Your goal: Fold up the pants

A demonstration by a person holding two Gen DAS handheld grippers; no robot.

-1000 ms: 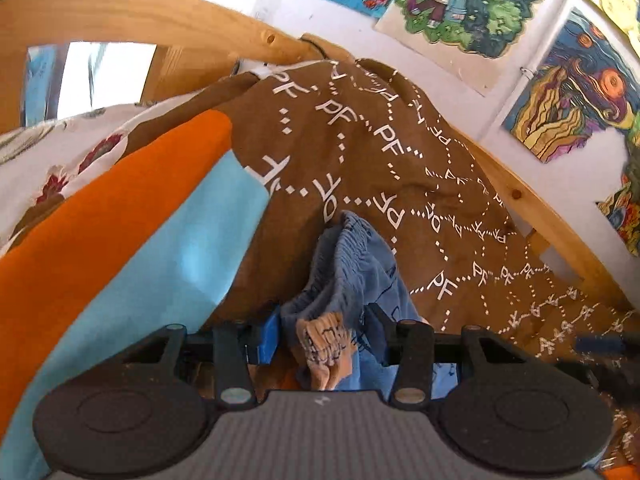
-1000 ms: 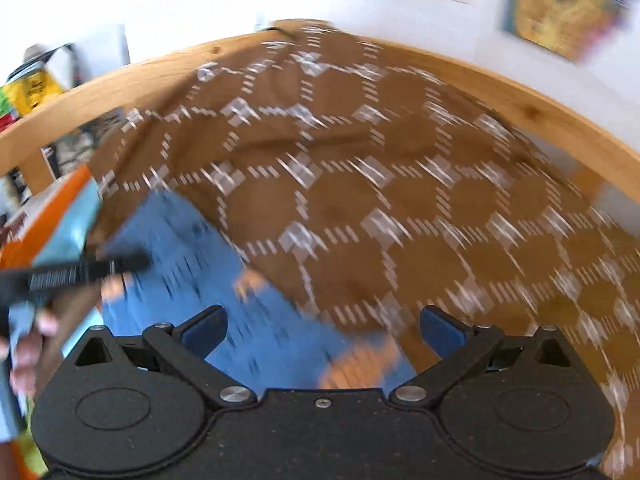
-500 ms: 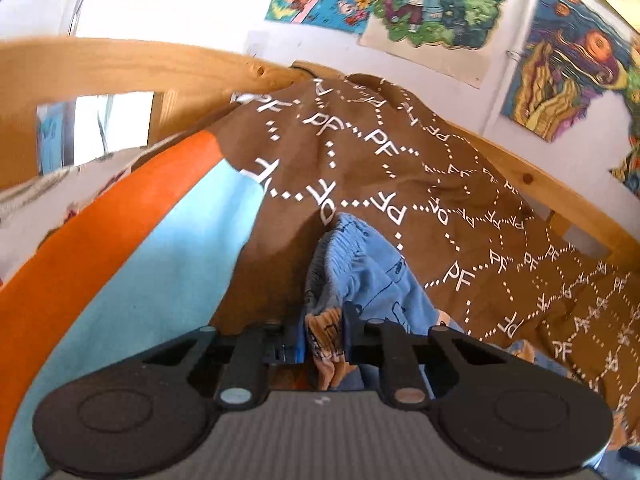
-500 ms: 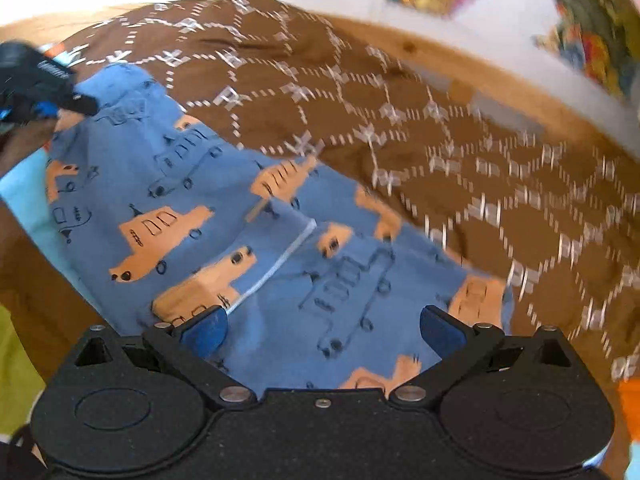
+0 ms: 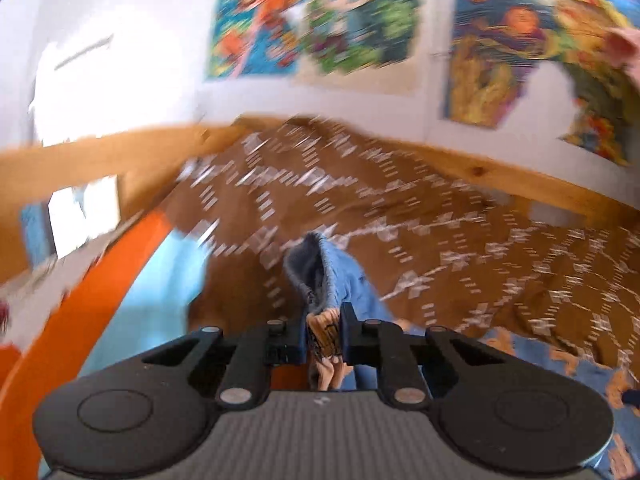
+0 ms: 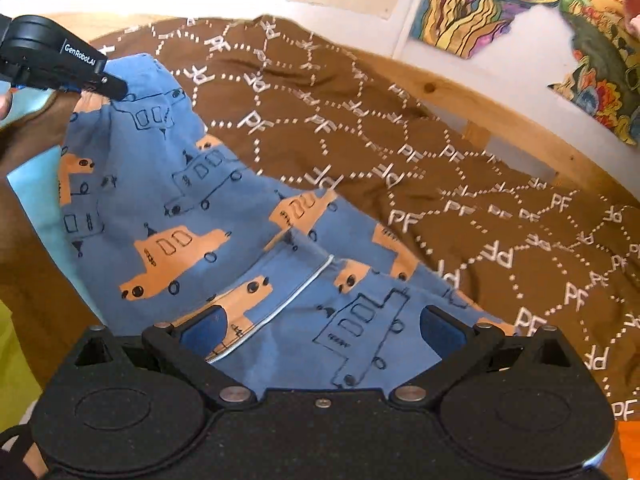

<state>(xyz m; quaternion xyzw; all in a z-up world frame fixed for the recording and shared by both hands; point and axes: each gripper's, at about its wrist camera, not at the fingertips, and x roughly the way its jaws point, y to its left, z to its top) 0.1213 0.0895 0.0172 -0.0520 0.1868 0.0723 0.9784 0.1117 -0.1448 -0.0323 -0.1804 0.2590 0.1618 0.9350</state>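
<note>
Blue pants [image 6: 192,208] with orange car prints lie spread on a brown patterned blanket [image 6: 400,140]. My left gripper [image 5: 323,320] is shut on a bunched fold of the pants' waistband [image 5: 320,276], which stands up from the bed. The right wrist view shows that left gripper [image 6: 116,90] at the top left, pinching the pants' far corner. My right gripper [image 6: 320,328] hangs open and wide just over the near part of the pants, its blue pads apart with flat cloth below them. The left wrist view is blurred.
A wooden bed rail [image 6: 480,108] curves behind the blanket, with colourful posters [image 6: 472,4] on the white wall above it. Orange and light blue bedding [image 5: 132,280] lies left of the blanket. A hand [image 6: 4,100] shows at the left edge.
My left jaws closed onto the waistband fold, then lifted and rolled with it. My right gripper dropped over the pants and has since stayed still.
</note>
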